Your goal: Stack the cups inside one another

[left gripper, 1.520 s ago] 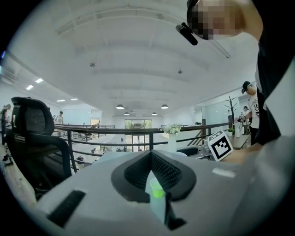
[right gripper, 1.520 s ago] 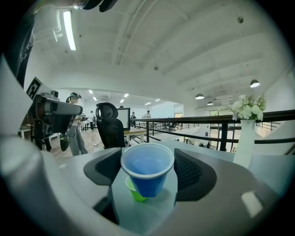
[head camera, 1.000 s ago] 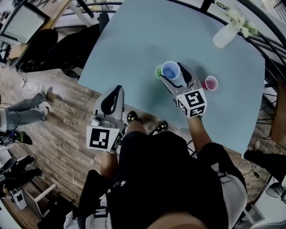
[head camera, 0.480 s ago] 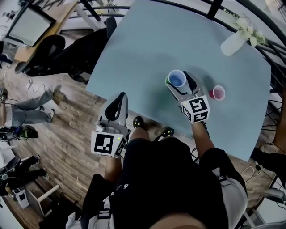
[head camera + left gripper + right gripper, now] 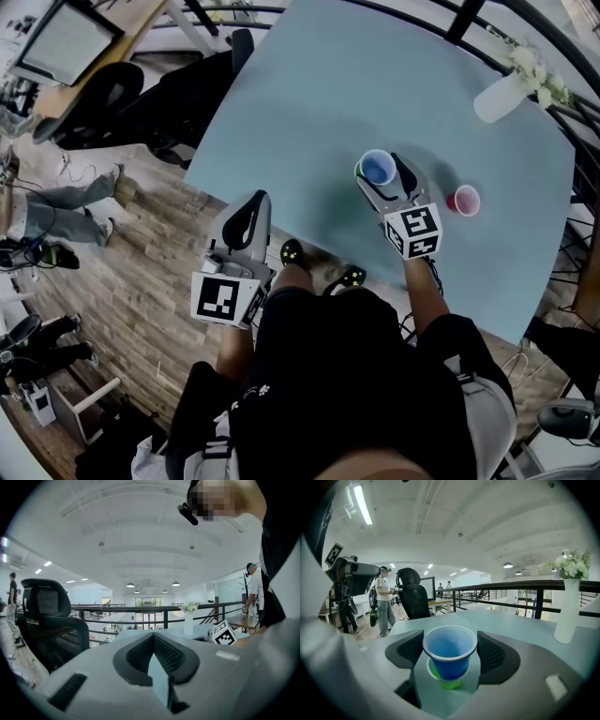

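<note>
**Head view.** A pale blue worktop [image 5: 309,103] carries a blue cup [image 5: 378,170] near its front edge. The cup sits between the jaws of the right tool [image 5: 381,175], and a sliver of a green cup [image 5: 359,172] shows at its left side. A pink cup [image 5: 464,201] stands alone just to the right, apart from the tool. A white vase [image 5: 500,96] with flowers stands at the far right corner. The left tool [image 5: 253,202] is held off the worktop, over the wooden floor [image 5: 141,253], well apart from all the cups.

**Left gripper view.** The jaws of the left tool [image 5: 152,637] meet at their tips and there is nothing between them. Beyond them lie the worktop [image 5: 140,634], the vase [image 5: 189,622], a railing [image 5: 140,607] and a black office chair [image 5: 47,616].

**Right gripper view.** The right tool [image 5: 450,641] is closed to the width of the blue cup [image 5: 450,656], and each pad meets the cup's rim. The blue cup stands upright with its base nested in the green cup [image 5: 449,683], whose rim rings it lower down. The vase [image 5: 568,609] stands to the right. A person [image 5: 385,599] stands in the background beside another chair [image 5: 412,599].
</note>
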`<act>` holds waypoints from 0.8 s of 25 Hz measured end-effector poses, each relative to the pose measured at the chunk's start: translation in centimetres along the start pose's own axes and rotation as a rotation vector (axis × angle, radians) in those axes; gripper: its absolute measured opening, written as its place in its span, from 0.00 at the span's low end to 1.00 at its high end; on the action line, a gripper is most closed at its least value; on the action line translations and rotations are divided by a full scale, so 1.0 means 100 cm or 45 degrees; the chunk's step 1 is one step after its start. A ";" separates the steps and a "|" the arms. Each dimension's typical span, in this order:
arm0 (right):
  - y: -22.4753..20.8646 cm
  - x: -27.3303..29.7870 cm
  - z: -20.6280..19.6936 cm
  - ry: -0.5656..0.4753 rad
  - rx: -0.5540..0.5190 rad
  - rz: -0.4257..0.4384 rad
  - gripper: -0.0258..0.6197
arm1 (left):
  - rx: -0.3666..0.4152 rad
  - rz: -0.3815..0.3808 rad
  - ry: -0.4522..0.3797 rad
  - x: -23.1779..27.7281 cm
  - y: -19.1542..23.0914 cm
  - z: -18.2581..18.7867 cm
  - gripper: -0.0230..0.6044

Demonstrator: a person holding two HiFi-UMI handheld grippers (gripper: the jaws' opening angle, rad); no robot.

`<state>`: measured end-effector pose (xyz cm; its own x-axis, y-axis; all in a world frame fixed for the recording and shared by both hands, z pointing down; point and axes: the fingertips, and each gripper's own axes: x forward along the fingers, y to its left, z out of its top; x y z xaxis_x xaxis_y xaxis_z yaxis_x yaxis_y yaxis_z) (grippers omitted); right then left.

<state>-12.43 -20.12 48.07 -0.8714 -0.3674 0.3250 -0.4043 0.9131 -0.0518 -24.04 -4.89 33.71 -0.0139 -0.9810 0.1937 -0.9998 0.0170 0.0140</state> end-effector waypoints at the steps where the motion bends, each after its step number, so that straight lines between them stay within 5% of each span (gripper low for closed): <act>1: 0.000 0.002 -0.002 0.008 -0.001 0.001 0.60 | 0.001 0.006 0.000 -0.001 0.001 0.000 0.01; 20: 0.000 0.022 -0.043 0.151 -0.009 -0.026 0.60 | -0.024 0.047 0.042 -0.009 0.027 -0.016 0.01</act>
<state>-13.17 -20.16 52.85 -0.8240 -0.3627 0.4352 -0.4192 0.9071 -0.0377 -26.71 -3.61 35.15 -0.0499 -0.9727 0.2265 -0.9981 0.0570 0.0249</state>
